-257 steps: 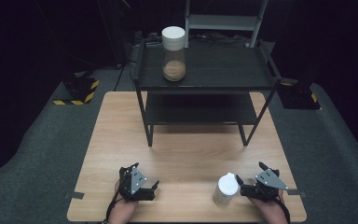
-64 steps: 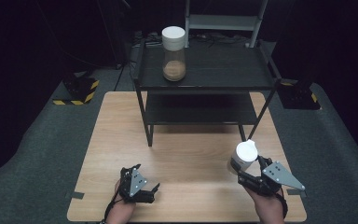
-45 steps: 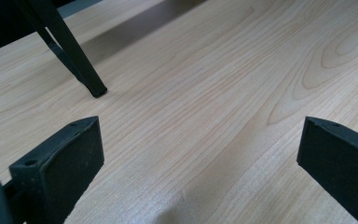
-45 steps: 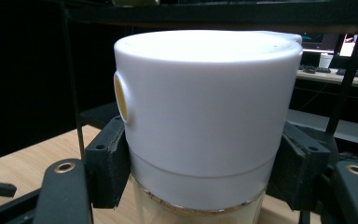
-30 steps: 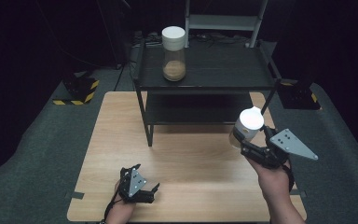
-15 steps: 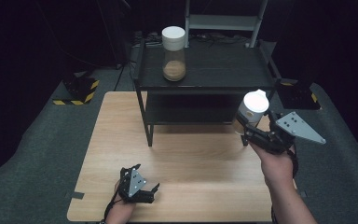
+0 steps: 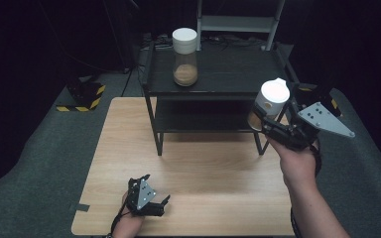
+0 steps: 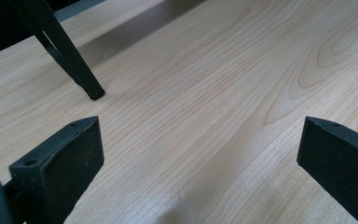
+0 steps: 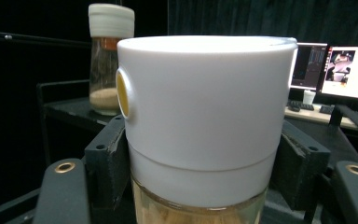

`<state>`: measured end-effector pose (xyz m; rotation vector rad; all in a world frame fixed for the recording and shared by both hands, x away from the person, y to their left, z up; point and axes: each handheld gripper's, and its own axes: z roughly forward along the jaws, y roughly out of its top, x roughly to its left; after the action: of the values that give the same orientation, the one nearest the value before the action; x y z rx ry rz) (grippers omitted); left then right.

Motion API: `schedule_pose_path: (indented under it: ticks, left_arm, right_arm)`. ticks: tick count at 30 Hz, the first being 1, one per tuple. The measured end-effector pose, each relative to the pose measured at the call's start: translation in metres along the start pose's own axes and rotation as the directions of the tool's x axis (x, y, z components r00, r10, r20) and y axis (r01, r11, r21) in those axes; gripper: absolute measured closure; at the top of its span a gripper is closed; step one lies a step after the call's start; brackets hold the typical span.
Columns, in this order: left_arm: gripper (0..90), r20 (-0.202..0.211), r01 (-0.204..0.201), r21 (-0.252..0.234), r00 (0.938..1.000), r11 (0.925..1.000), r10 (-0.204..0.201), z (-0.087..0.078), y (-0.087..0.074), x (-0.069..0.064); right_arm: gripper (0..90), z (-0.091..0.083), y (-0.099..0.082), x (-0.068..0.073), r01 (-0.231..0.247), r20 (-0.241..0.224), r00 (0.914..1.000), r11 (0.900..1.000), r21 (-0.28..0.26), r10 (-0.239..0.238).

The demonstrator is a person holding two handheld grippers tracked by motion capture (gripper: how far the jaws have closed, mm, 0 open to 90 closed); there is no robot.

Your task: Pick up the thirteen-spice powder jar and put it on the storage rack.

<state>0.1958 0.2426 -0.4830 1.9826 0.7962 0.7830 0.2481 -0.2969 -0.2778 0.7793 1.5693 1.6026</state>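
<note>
My right gripper (image 7: 268, 121) is shut on a glass jar (image 7: 270, 103) with a white lid, held in the air by the right front corner of the black shelf unit (image 7: 228, 74). In the right gripper view the jar's white lid (image 9: 200, 116) looms close between the two jaws, with pale contents at the bottom. A second white-lidded jar (image 7: 184, 57) with brown contents stands on the shelf's top at the left, also seen as the far jar (image 9: 108, 60). My left gripper (image 7: 151, 196) rests open low over the wooden table (image 7: 203, 173); its fingers (image 8: 63, 163) hold nothing.
The shelf unit has a lower shelf (image 7: 203, 116) and thin black legs; one leg (image 8: 63, 51) stands ahead of the left gripper. A yellow-black striped block (image 7: 82, 94) lies on the floor at the left. Monitors (image 9: 335, 70) glow in the background.
The right gripper has lifted the jar from the table's near right side and carried it up and forward to the shelf's right front corner. The left gripper has stayed put.
</note>
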Motion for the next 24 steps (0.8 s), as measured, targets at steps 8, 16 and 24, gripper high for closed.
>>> schedule_pose_path:
  ticks: [8,16,24]
  left_arm:
    - [0.7,0.002,-0.003,-0.003,1.0,1.0,0.003,0.0,0.0,0.0]
    - [0.7,0.004,-0.004,-0.004,1.0,1.0,0.004,-0.001,-0.001,0.0]
    - [0.7,0.007,-0.006,-0.006,1.0,1.0,0.006,-0.001,-0.001,0.0]
  right_arm:
    - [29.9,0.011,0.017,-0.002,0.016,0.011,0.9998,0.9998,-0.01,-0.016]
    - [29.9,0.027,0.036,-0.01,0.012,0.034,0.9994,0.9996,-0.025,-0.011]
    - [29.9,0.046,0.045,-0.014,0.005,0.053,0.9986,0.9996,-0.026,-0.003]
